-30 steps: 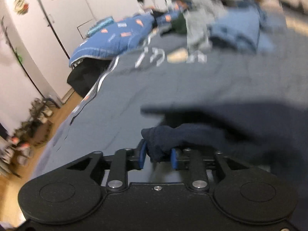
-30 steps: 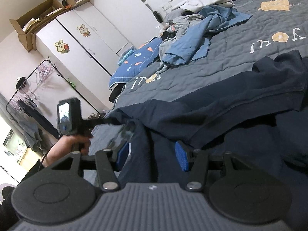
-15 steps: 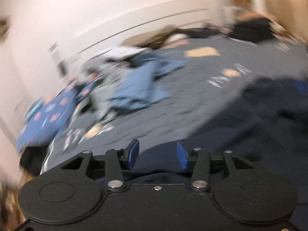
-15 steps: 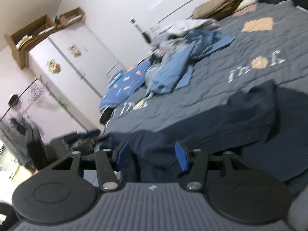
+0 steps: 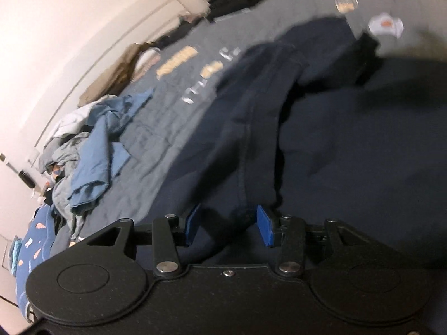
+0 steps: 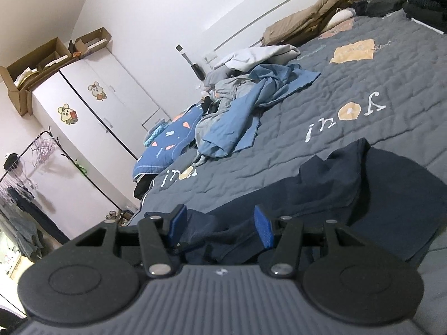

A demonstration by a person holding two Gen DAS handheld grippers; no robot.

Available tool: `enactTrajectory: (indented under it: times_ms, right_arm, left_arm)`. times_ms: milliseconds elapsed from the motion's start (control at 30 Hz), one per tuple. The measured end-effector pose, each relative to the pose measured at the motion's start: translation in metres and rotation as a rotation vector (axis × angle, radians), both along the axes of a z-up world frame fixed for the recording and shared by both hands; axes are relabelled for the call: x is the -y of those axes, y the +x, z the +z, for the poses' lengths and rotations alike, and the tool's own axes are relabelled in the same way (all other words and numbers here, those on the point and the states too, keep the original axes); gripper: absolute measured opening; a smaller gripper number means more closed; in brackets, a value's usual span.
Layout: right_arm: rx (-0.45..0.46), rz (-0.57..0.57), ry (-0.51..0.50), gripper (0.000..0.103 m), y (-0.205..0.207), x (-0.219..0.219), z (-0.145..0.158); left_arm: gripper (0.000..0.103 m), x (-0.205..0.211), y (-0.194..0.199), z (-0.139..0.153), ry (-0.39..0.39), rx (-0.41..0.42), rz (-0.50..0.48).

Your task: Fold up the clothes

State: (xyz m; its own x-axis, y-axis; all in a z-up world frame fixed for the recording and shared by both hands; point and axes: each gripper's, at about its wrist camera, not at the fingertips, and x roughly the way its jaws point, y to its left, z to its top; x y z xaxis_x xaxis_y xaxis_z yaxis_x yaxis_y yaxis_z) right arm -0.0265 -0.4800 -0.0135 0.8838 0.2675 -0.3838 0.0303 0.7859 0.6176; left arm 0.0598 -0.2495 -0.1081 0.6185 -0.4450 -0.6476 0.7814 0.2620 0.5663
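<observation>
Change: since a second ago my left gripper [image 5: 227, 224] has let go of the bunched navy cloth it was pinching and swung round over the garment
Left jaws: open, a seamed fold of the navy garment [image 5: 279, 117] lying loose between the pads, nothing pressed
Right jaws: right gripper [image 6: 218, 224] stands wide, rumpled navy cloth beneath, not clamped
Garment place: spread dark across the grey bed [image 6: 377, 78], lower centre to right of both views
Handling: I judge it soft, light, limp; it will sag and crease
Hold: I would pinch the stitched hem or seam edge, both sides
Elsewhere: blue clothes pile [image 6: 240, 111], upper left of centre
</observation>
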Motion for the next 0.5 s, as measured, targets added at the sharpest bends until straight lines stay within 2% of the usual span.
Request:
enactTrajectory:
  times_ms: [67,100,167,233,300,400,500]
  right_arm:
    - [-0.007,-0.008,-0.007,0.053,-0.001,0.003,-0.001]
    - [-0.009,-0.011,-0.008,0.053,-0.002,0.004,-0.001]
    - [-0.011,-0.018,-0.006,0.053,-0.003,0.007,-0.002]
    - [-0.007,-0.029,0.005,0.053,-0.004,0.011,-0.002]
    - [-0.001,-0.041,0.020,0.053,-0.005,0.014,-0.001]
    - [0.007,-0.054,0.037,0.053,-0.006,0.019,-0.002]
    - [0.006,-0.054,0.035,0.053,-0.005,0.020,-0.003]
  left_arm:
    - [0.044,0.003,-0.001,-0.010,0.031,0.025,-0.010]
    - [0.038,0.003,0.002,-0.010,0.014,0.023,0.004]
    - [0.014,0.001,0.011,-0.008,-0.032,0.004,0.044]
    - [0.013,-0.003,0.032,0.008,-0.134,-0.076,0.116]
    - [0.013,-0.006,0.050,0.027,-0.220,-0.123,0.161]
    - [0.013,-0.002,0.077,0.058,-0.341,-0.146,0.206]
    - [0.012,0.015,0.112,0.081,-0.418,-0.132,0.287]
